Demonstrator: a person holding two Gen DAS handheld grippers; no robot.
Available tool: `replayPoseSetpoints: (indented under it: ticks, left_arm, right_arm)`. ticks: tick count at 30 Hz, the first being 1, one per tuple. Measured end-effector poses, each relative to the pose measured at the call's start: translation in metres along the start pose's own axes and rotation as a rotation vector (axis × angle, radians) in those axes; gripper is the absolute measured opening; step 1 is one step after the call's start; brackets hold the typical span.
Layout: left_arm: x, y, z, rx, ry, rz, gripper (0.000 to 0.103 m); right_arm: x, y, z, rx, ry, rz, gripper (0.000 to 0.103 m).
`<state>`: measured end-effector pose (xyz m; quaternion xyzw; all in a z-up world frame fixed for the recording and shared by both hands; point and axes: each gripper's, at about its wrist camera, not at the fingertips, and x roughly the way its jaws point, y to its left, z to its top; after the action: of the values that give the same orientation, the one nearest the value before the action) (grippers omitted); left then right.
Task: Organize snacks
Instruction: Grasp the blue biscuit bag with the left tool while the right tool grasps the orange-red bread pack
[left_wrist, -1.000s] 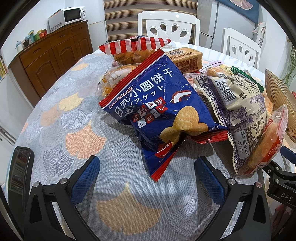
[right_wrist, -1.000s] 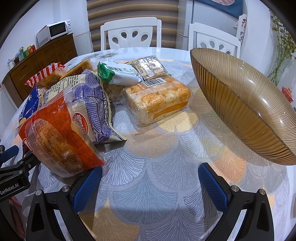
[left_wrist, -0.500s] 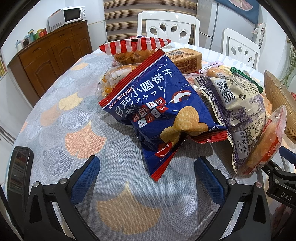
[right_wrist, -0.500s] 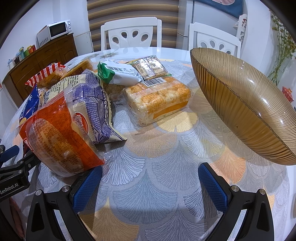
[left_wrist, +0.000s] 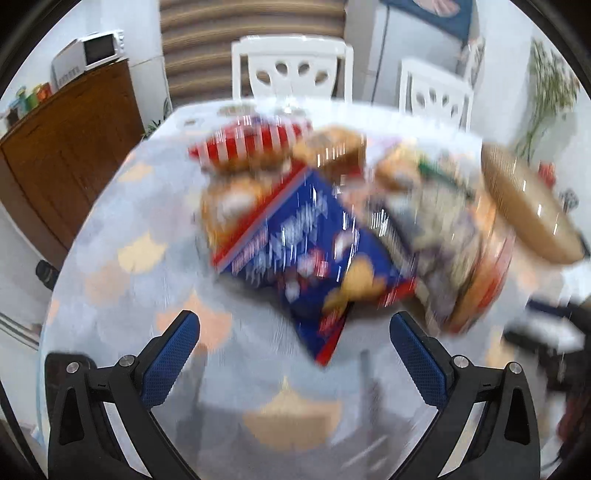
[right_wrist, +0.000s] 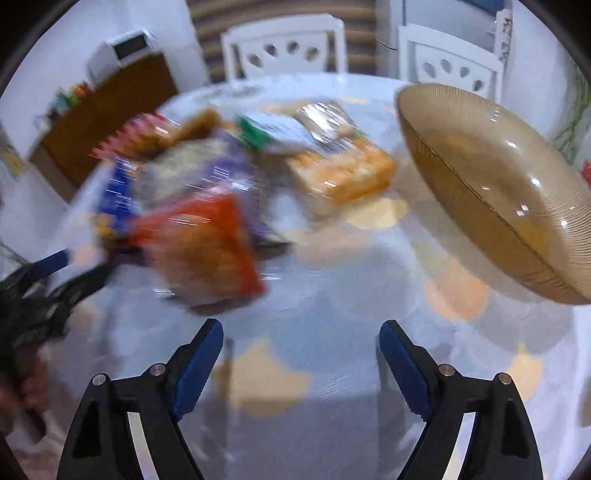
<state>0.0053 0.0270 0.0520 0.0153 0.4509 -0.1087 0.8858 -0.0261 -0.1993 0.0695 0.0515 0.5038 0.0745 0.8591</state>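
Observation:
Both views are motion-blurred. A pile of snack packs lies on the round table: a blue biscuit bag (left_wrist: 314, 251), a red-striped pack (left_wrist: 251, 147), a purple-white bag (left_wrist: 439, 225) and an orange-red bread pack (right_wrist: 207, 247). An orange cake pack (right_wrist: 343, 173) and a green-white pack (right_wrist: 273, 129) lie behind. An amber ribbed glass bowl (right_wrist: 491, 184) stands at the right and also shows in the left wrist view (left_wrist: 524, 206). My left gripper (left_wrist: 295, 354) is open and empty, short of the blue bag. My right gripper (right_wrist: 301, 358) is open and empty above bare cloth.
The table (left_wrist: 122, 288) has a grey-and-orange leaf-pattern cloth. Two white chairs (left_wrist: 291, 66) stand behind it. A wooden sideboard (left_wrist: 62, 147) with a microwave (left_wrist: 96, 48) is at the left. The left gripper shows at the right wrist view's left edge (right_wrist: 44, 284).
Both grippers have pulled back and risen from the table, so the snacks and bowl look smaller and farther. Both stay open. The snacks have not moved.

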Motion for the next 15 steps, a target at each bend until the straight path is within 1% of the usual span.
replayPoseSetpoints:
  ticks: [2, 4, 7, 9, 10, 11, 12, 13, 14, 15]
  left_arm:
    - [0.006, 0.004, 0.017, -0.063, 0.043, -0.034, 0.103]
    - [0.014, 0.009, 0.029, -0.144, 0.084, -0.060, 0.103]
    - [0.026, 0.009, 0.040, -0.249, 0.110, -0.054, 0.103]
    - [0.038, 0.008, 0.041, -0.278, 0.144, -0.012, 0.103]
    - [0.044, 0.008, 0.036, -0.283, 0.150, -0.012, 0.103]
    - [0.046, 0.010, 0.032, -0.289, 0.140, -0.032, 0.092]
    - [0.048, 0.009, 0.030, -0.289, 0.124, -0.060, 0.081]
    - [0.050, 0.007, 0.029, -0.274, 0.131, -0.077, 0.077]
    - [0.050, 0.004, 0.030, -0.251, 0.142, -0.069, 0.070]
    - [0.048, 0.003, 0.031, -0.239, 0.145, -0.060, 0.067]
  right_arm:
    - [-0.005, 0.018, 0.005, -0.079, -0.022, 0.017, 0.086]
    - [-0.003, 0.032, 0.014, -0.134, -0.018, 0.021, 0.086]
    - [0.008, 0.039, 0.027, -0.115, 0.012, 0.064, 0.086]
    - [0.019, 0.036, 0.035, -0.071, 0.041, 0.082, 0.086]
    - [0.025, 0.034, 0.039, -0.051, 0.057, 0.083, 0.086]
    - [0.033, 0.031, 0.043, -0.028, 0.082, 0.084, 0.084]
    - [0.036, 0.027, 0.038, -0.009, 0.097, 0.102, 0.064]
    - [0.040, 0.023, 0.038, 0.019, 0.117, 0.120, 0.053]
    - [0.043, 0.019, 0.038, 0.037, 0.119, 0.131, 0.051]
    - [0.040, 0.016, 0.037, 0.048, 0.114, 0.148, 0.050]
